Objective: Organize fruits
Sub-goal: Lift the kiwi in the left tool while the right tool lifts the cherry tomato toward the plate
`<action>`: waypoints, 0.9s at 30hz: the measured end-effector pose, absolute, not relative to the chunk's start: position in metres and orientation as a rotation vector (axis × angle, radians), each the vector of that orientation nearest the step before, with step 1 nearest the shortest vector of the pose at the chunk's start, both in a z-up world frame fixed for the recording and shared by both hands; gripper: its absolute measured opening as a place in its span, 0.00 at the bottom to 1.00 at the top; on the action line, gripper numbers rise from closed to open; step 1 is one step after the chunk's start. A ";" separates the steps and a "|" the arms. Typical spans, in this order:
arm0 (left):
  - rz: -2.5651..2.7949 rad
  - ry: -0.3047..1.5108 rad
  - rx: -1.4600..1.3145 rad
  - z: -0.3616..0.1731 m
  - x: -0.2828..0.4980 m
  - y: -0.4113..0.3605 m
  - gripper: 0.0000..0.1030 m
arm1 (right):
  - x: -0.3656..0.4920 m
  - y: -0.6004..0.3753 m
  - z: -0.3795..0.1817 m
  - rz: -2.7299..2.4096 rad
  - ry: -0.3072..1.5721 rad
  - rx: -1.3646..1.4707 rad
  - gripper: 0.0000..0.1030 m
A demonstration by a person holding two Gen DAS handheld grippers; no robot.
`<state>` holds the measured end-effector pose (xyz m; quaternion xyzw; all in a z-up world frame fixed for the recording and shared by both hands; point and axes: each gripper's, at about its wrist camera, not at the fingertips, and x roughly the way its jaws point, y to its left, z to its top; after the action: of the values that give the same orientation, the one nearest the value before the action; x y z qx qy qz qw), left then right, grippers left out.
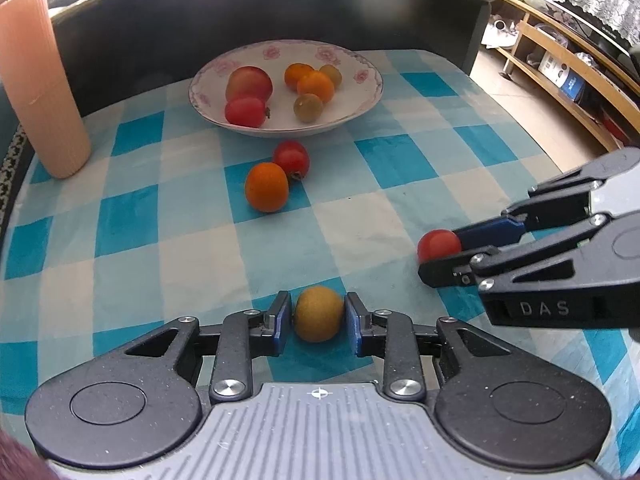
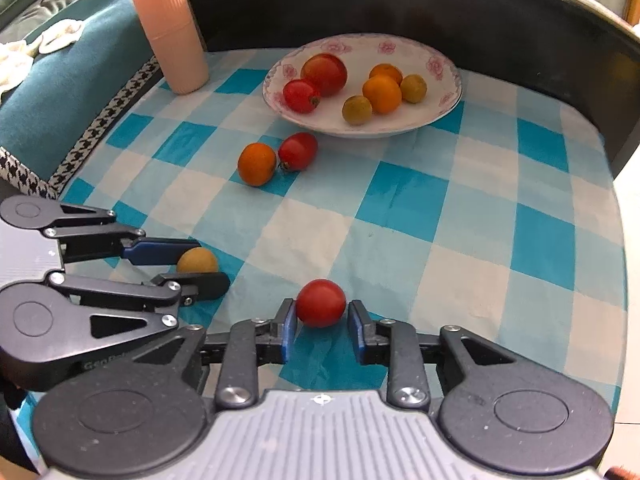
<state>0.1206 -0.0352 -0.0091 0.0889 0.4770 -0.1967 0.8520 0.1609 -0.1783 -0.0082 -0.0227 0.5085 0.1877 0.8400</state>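
Note:
A yellow-brown fruit [image 1: 318, 314] lies on the blue-checked cloth [image 1: 160, 240] between the pads of my left gripper [image 1: 318, 318]; thin gaps show on both sides, so it is open. My right gripper [image 2: 322, 320] is open around a red tomato [image 2: 321, 303], with a clear gap at its right pad. Each wrist view shows the other gripper from the side: the right gripper [image 1: 442, 254] and the left gripper [image 2: 208, 264]. Farther off, an orange [image 1: 266, 187] and a second tomato [image 1: 292, 158] lie touching. Behind them a flowered white plate [image 1: 280, 56] holds several fruits.
A tall ribbed pink cup [image 1: 40, 92] stands at the back left of the cloth. A black wall [image 1: 280, 4] runs along the table's far side. A wooden shelf [image 1: 560, 72] stands to the right, and a teal cushion [image 2: 60, 92] lies to the left.

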 end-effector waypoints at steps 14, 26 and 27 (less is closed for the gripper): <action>-0.413 1.004 0.227 -0.012 0.117 -0.037 0.58 | 0.153 -0.176 -0.010 0.414 1.055 -0.101 0.46; -0.434 1.007 0.229 -0.011 0.115 -0.041 0.37 | 0.148 -0.174 -0.010 0.410 1.056 -0.125 0.44; -0.434 1.005 0.233 -0.010 0.116 -0.041 0.36 | 0.148 -0.174 -0.010 0.413 1.056 -0.124 0.42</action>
<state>0.1156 -0.0414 -0.0105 0.1106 0.4769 -0.2056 0.8474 0.1484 -0.1739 -0.0102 -0.0585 0.5000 0.1954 0.8417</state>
